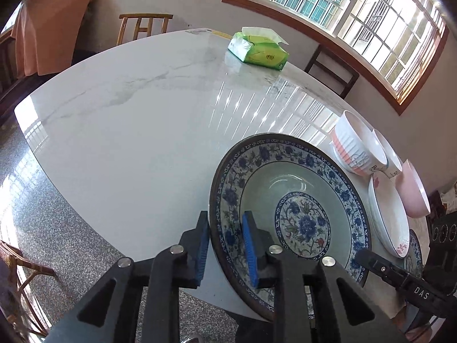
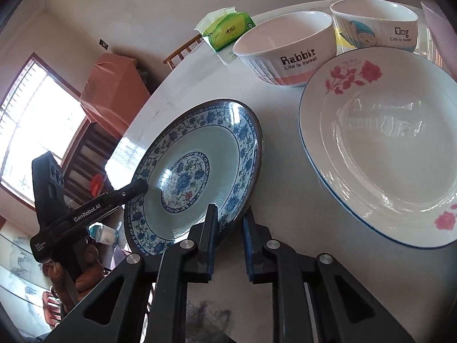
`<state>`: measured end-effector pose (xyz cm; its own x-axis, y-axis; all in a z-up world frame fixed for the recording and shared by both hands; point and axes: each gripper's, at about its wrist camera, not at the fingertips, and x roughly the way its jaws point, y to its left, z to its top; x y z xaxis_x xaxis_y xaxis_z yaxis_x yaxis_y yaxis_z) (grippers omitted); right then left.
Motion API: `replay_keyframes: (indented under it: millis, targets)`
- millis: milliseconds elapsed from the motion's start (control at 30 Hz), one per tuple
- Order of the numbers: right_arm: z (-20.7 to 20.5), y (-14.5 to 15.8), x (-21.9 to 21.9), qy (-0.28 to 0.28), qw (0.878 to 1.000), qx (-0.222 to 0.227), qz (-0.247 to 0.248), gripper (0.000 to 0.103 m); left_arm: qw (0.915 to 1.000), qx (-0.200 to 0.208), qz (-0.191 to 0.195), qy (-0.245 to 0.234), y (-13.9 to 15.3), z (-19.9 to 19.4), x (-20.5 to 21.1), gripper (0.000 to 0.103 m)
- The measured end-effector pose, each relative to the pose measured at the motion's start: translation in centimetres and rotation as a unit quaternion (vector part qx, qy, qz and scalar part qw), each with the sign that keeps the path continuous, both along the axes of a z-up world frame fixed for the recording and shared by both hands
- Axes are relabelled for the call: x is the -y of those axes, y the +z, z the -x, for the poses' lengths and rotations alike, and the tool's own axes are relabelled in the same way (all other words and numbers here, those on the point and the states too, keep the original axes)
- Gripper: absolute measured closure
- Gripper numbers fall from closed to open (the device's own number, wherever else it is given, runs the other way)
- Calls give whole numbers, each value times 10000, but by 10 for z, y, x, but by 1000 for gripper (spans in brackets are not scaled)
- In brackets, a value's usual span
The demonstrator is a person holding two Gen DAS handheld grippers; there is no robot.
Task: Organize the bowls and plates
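Note:
A blue floral plate [image 1: 302,200] with a dark rim sits tilted at the near edge of the marble table [image 1: 128,120]. My left gripper [image 1: 225,220] is shut on its near left rim, one blue pad inside the plate and one outside. My right gripper [image 2: 231,211] is shut on the opposite rim of the same plate [image 2: 197,165]. A finger of the left gripper [image 2: 114,197] lies across the plate's far side in the right wrist view. To the right lie a white rose plate [image 2: 380,148], a Rabbit bowl [image 2: 285,48] and a Dog bowl [image 2: 377,25].
A pink bowl [image 1: 414,191] stands beyond the rose plate [image 1: 388,217]. A green tissue pack [image 1: 258,50] lies at the table's far side. Wooden chairs [image 1: 145,25] stand around the table, and a speckled floor [image 1: 42,214] lies below its left edge.

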<state>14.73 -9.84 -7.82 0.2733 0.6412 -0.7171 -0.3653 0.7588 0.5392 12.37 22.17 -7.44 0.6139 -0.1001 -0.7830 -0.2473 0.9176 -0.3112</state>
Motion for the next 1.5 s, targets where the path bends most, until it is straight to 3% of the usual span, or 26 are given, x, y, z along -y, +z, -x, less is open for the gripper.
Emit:
replay_keyframes:
  millis: [167,267,300,333,433,500,600,667,767,933,1133,1267,1500]
  targets:
    - [-2,-5,6,23,9999,-14,-97,86,10000,62,-29,55,-3,2,-6,79]
    - [2,-1,15,-15,9999,-21,-147,78,9977,210,-549,327,4,8,-2,74]
    - [5,4,20,-52,9998,58,-170,65,9960,283,-733,429,9,12,-1,69]
    - [10,10,24,-74,9996,171,-188,61,9942,391,-860,522,13,18,-1,66]
    - [33,29,52,-148,9981,519,-281,61,9872,837,-1093,803,34,41,1,58]
    - [53,45,83,-277,9961,715,-425,61,9858,1115,-1102,609,48,55,11,57]
    - [80,63,143,-763,9923,866,-446,60,9884,1229,-860,-237,62,66,50,54]
    - [96,70,188,-1191,9883,899,-312,59,9875,1111,-439,-1027,63,63,87,52]
    - [120,77,258,-1865,9774,990,46,56,9740,745,369,-2106,53,56,144,52]
    - [136,71,343,-2511,9641,834,212,53,9549,303,726,-2865,38,37,229,52]
    - [123,42,382,-2504,9666,428,-328,53,9495,-170,907,-3000,19,4,280,52]
    - [109,34,378,-2278,9723,355,-372,53,9517,-305,784,-2952,14,-3,297,52]
    - [87,25,377,-2001,9772,181,-683,53,9480,-717,944,-2953,1,-11,309,52]
